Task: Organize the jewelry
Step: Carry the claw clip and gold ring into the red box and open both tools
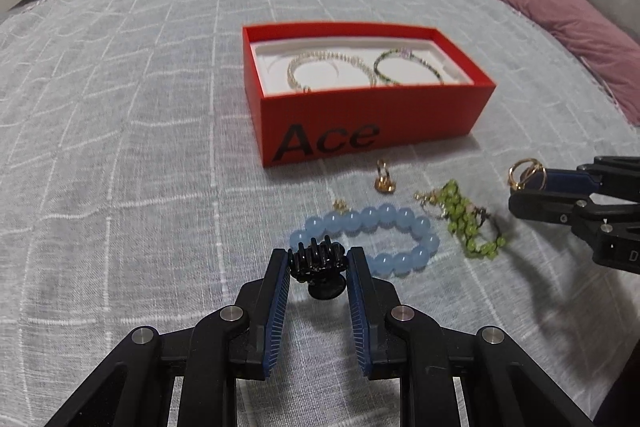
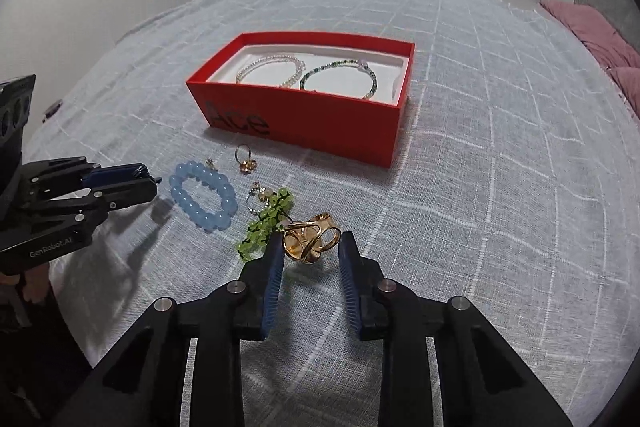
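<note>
While red box (image 1: 360, 119) reads "Ace", left tool (image 1: 318, 261) grips black clip (image 1: 316, 259), right tool (image 2: 307, 242) gold ring (image 2: 308, 237).

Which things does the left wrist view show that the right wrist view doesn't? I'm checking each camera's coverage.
Only the left wrist view shows the black hair claw clearly, gripped in the left tongs. Only the right wrist view shows the gold ring up close in the right tongs. Both show the red box holding two bracelets, the blue bead bracelet and the green bead piece.
</note>
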